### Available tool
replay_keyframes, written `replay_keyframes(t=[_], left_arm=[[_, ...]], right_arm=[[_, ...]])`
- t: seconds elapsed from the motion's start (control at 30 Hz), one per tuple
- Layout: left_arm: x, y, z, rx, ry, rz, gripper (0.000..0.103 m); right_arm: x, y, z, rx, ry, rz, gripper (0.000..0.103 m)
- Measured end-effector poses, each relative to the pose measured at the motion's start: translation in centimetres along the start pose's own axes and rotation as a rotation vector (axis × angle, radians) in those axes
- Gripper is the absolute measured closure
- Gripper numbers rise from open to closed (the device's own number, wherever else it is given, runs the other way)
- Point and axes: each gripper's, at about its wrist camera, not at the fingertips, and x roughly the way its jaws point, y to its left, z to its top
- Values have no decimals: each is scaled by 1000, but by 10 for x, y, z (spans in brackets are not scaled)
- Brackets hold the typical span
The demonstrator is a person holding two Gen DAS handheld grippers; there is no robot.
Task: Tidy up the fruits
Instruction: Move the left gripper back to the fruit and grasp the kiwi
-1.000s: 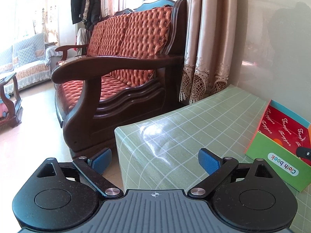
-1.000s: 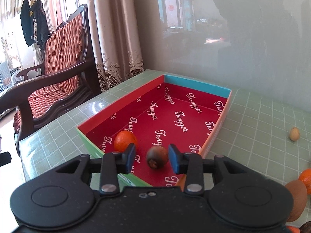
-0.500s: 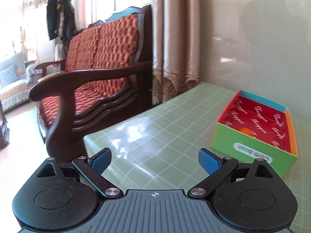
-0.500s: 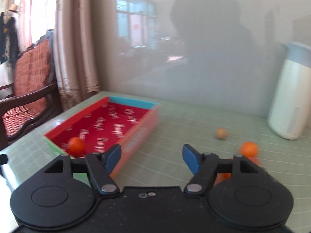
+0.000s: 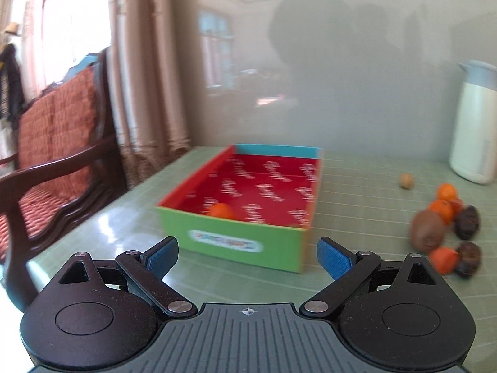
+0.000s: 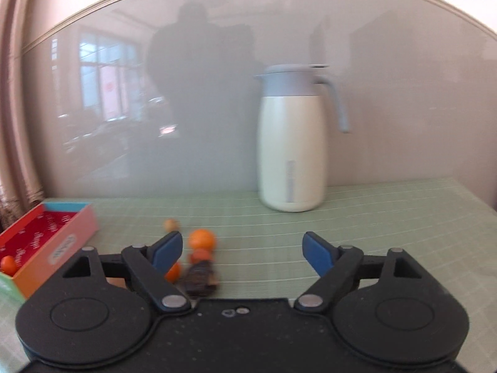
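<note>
**What stands around my work**

Ahead of me a cream jug (image 6: 292, 152) with a grey lid and handle stands upright on the bench (image 6: 388, 217), close against the glossy grey wall panel (image 6: 217, 93), which mirrors a window and a dark figure. The bench wears a pale green grid-patterned cover. Off to my left I see a dark wooden sofa (image 5: 52, 155) with red quilted cushions, and beige curtains (image 5: 146, 87) hang beside it.

- one box (image 5: 245, 242), centre of the left wrist view;
- five oranges: one (image 5: 221, 210) inside, four at right, first (image 5: 446, 191);
- one kiwi (image 5: 427, 227);
- two dark fruits, first (image 5: 467, 222);
- one small tan fruit (image 5: 406, 181);
- one jug (image 6: 292, 143)
</note>
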Motion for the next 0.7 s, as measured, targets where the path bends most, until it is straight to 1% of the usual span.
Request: replay_keyframes(t=[0.17, 0.23, 0.4, 0.43, 0.47, 0.5, 0.6, 0.7], left_arm=[[3, -48, 4, 71, 2, -115, 8], [5, -68, 3, 100, 16, -158, 8], [7, -109, -2, 148, 34, -211, 9], [7, -114, -2, 149, 36, -217, 11], [8, -119, -2, 153, 42, -225, 21], [11, -123, -2, 156, 56, -237, 27], [19, -131, -2, 135, 94, -255, 29], [23, -137, -4, 130, 104, -274, 31]], right_arm=[[-7, -44, -7, 72, -2, -73, 15], [-9, -61, -9, 93, -3, -87, 15], [-10, -88, -16, 134, 13, -103, 15], [-10, -92, -16, 140, 14, -104, 15], [-10, -93, -17, 145, 14, -105, 15], [-11, -96, -17, 149, 13, -102, 15], [-10, -99, -18, 156, 16, -100, 15], [-8, -100, -18, 161, 21, -96, 15]])
